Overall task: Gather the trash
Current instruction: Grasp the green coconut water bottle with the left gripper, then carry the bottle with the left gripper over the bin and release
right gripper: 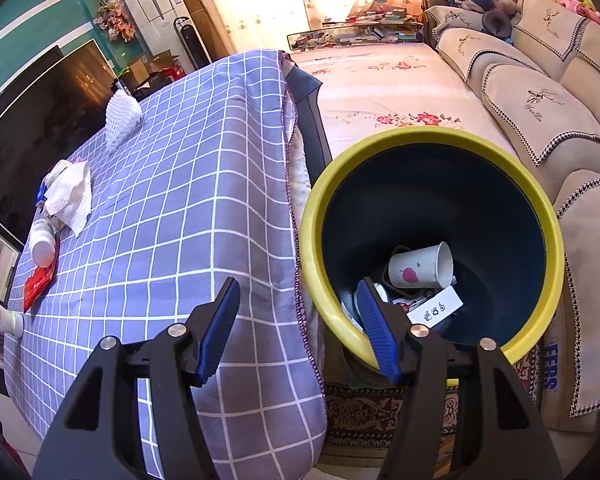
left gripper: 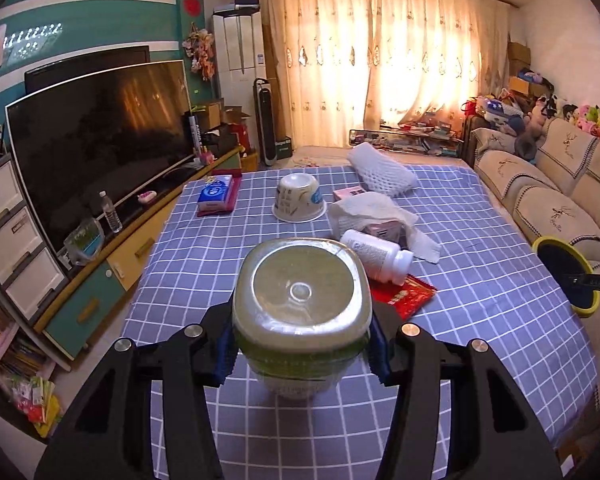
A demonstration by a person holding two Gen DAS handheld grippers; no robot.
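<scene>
1. A green-banded tub point(left gripper: 302, 312) is clamped between the blue pads point(left gripper: 225, 354) of the left claw point(left gripper: 302, 354), base turned toward the camera; it is carried clear of the surface point(left gripper: 480, 320), seemingly so that it can be brought across to the bin
2. The right claw point(right gripper: 300, 332) is spread wide and nothing is gripped; its right pad point(right gripper: 376, 332) lies across the yellow rim of the bin point(right gripper: 428, 132), whether touching or only in front cannot be told. The bin is tipped with its mouth toward the surface, judged to be so that trash can be dropped in easily
3. A paper cup point(right gripper: 420, 268) and a white card point(right gripper: 434, 306) already lie at the bottom of the bin, so part of the collecting is judged done
4. Still spread on the surface are a bowl point(left gripper: 299, 198) turned upside down, a crumpled tissue point(left gripper: 374, 210) draped over a small pink pack, a white bottle point(left gripper: 376, 256) on its side, a red wrapper point(left gripper: 404, 296) partly under that bottle, a foam net point(left gripper: 382, 170) near the far edge and a tissue pack point(left gripper: 216, 194) on the left
5. The bin stands just beside the right edge of the surface, so a short carry to the right is judged to be all the tub needs
</scene>
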